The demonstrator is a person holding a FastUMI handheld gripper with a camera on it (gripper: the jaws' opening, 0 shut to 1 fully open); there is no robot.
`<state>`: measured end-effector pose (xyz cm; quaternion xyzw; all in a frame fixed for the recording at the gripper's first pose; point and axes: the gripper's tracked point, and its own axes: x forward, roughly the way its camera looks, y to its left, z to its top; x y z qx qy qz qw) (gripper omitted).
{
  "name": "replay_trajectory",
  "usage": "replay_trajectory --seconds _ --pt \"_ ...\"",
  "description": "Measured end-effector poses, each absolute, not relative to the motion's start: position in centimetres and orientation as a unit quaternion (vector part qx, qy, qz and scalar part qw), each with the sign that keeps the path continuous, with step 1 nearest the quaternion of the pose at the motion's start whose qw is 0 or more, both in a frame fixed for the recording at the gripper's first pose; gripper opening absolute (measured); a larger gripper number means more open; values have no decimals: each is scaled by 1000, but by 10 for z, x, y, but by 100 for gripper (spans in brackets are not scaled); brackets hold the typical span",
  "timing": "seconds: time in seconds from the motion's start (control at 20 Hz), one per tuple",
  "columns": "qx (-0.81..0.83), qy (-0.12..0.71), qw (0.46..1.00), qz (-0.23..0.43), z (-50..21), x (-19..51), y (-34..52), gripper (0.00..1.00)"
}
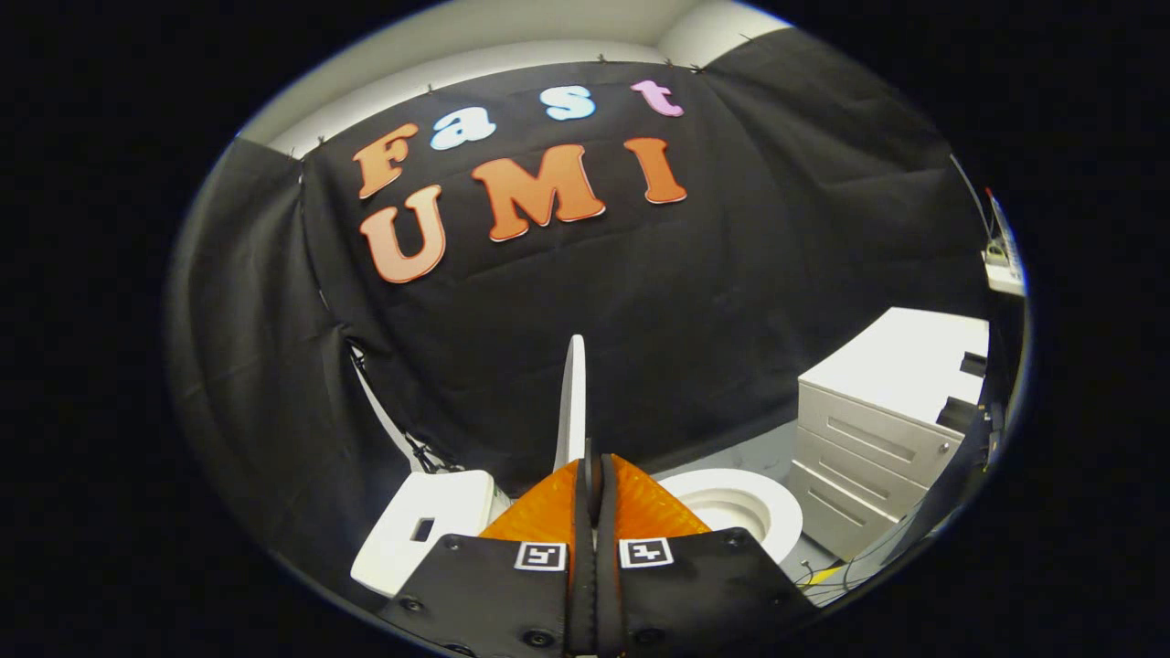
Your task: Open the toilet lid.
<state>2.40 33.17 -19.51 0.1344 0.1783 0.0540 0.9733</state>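
Note:
The white toilet lid [573, 402] stands raised, seen edge-on as a thin upright blade rising from between my fingers. My gripper [594, 471] is shut on the lid's edge, both fingers pressed against it. To the right of the fingers lies the white seat ring [772, 516] with the open bowl inside it. To the left of the fingers sits the white tank [425, 530] with a dark slot in its top.
A white drawer cabinet [882, 429] with several drawers stands right of the toilet. Loose cables [836, 576] lie on the floor near its base. A power strip [1004, 265] hangs at the right. Black cloth closes off the back and left.

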Motion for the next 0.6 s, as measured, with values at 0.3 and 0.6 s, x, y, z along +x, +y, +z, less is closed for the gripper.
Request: replay_trajectory --seconds 0.3,0.6 --pt "96 167 977 87 -179 8 389 8" --pt "66 163 977 118 -172 -3 436 8"
